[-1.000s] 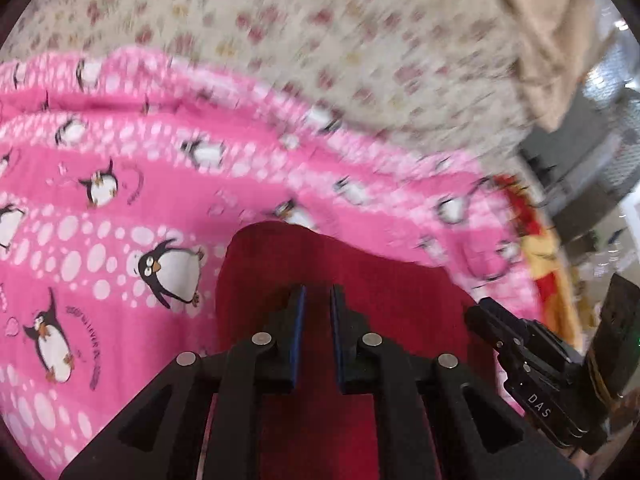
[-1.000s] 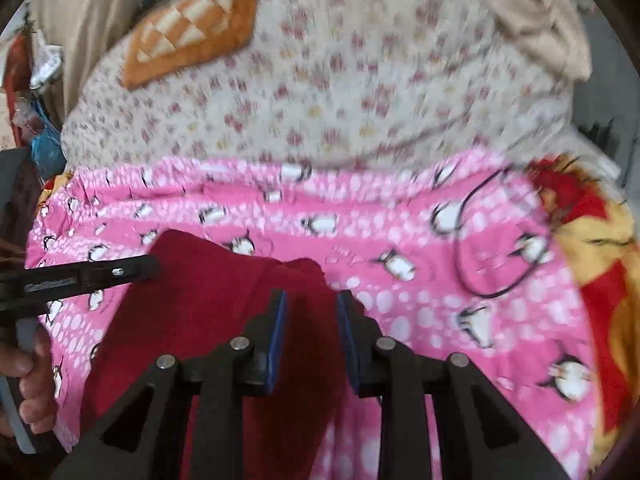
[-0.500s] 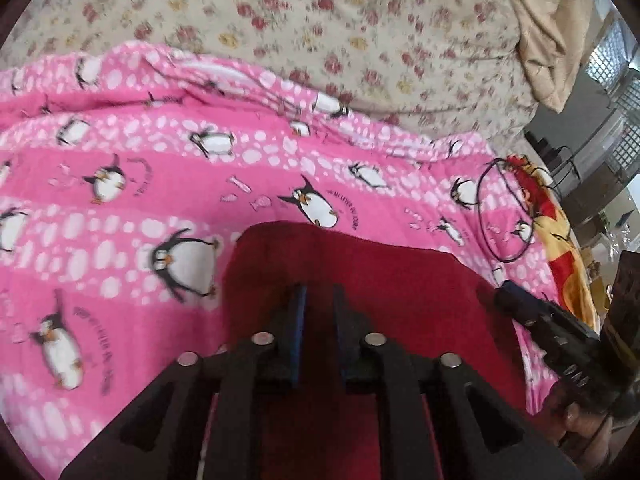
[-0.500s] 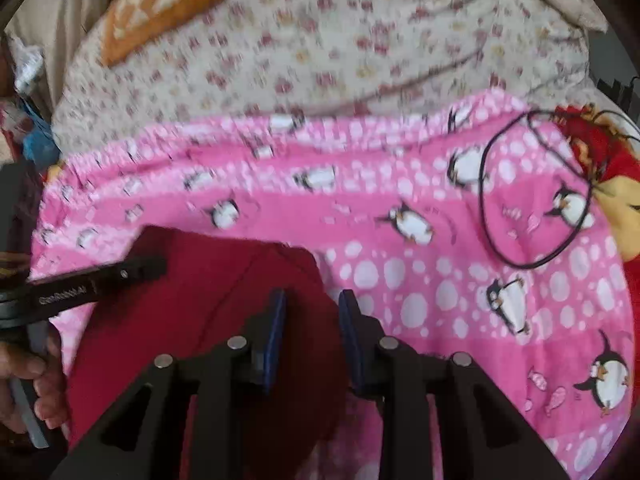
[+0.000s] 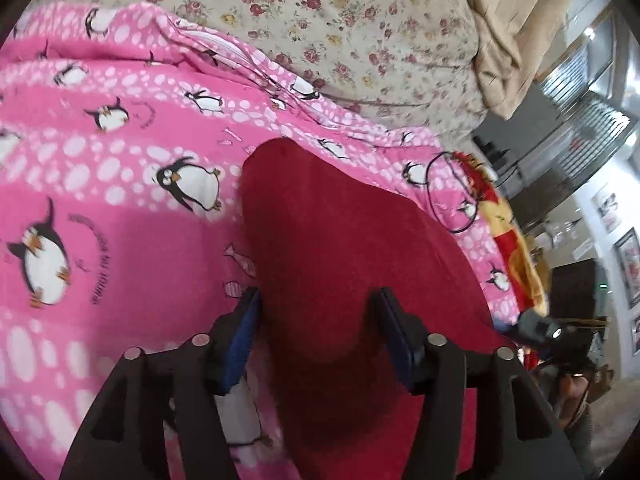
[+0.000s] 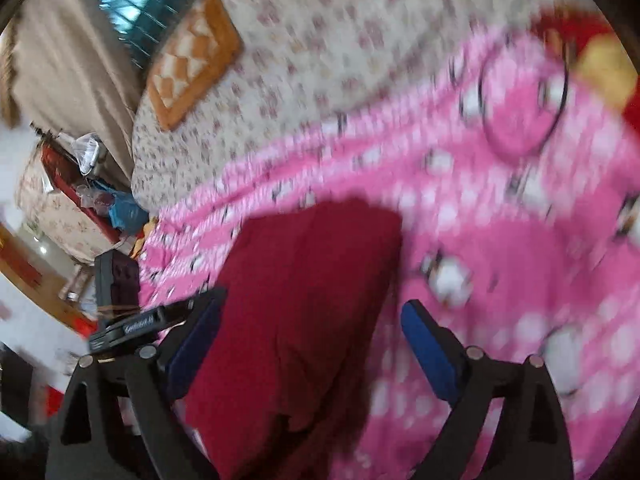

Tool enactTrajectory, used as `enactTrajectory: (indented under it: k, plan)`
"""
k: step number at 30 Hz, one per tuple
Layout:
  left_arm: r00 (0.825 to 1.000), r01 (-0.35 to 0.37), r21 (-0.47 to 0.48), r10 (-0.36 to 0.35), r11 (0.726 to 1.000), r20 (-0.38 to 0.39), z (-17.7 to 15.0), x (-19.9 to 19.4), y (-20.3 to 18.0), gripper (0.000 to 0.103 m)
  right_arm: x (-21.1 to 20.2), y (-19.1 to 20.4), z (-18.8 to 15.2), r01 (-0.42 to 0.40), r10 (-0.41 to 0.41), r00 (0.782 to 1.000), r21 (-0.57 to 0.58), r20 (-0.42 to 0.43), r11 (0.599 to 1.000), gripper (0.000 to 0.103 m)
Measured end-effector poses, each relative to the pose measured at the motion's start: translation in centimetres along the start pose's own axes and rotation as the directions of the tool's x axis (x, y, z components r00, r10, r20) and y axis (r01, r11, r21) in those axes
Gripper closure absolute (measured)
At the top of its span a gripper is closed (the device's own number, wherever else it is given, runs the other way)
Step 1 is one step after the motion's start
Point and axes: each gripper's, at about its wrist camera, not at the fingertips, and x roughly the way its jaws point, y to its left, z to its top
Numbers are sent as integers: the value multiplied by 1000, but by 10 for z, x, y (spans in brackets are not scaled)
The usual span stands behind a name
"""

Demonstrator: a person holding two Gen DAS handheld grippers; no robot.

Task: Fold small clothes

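Jaws of both hand-held grippers (image 5: 316, 312) (image 6: 310, 320) are opening around the red garment (image 5: 340, 240).

Garment (image 5: 344, 264) on penguin blanket (image 5: 120, 240); floral bedding (image 5: 360, 32) apparently behind.

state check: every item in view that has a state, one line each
dark red cloth garment: lying on the blanket, between both sets of jaws, not pinched.
pink penguin-print blanket: spread out, rumpled at its far edge.
thin black cable loop: lying loose on the blanket.
left hand-held gripper: jaws opening.
right hand-held gripper: jaws opening, wide.
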Motion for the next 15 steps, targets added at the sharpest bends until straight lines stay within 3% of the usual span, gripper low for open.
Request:
enactTrajectory:
  k: [4,6,10,15]
  plan:
    - [999,42,7,-42,999,22,-6,-3,2,58,27,-6,-11,-47,51,997,59,-54,997,7]
    - [997,73,20,-73,997,6,-8,-3,-2,55,35,-1,-16,-42,43,997,15,-62,999,0]
    - [997,75,56,-76,996,11,-14,3,-8,47,43,7,-14,-73,68,995,-71,-77,995,0]
    - [994,105,12,-106,994,15,-10,3,0,46,57,13,-7,5,-16,999,-203,-52,979,21]
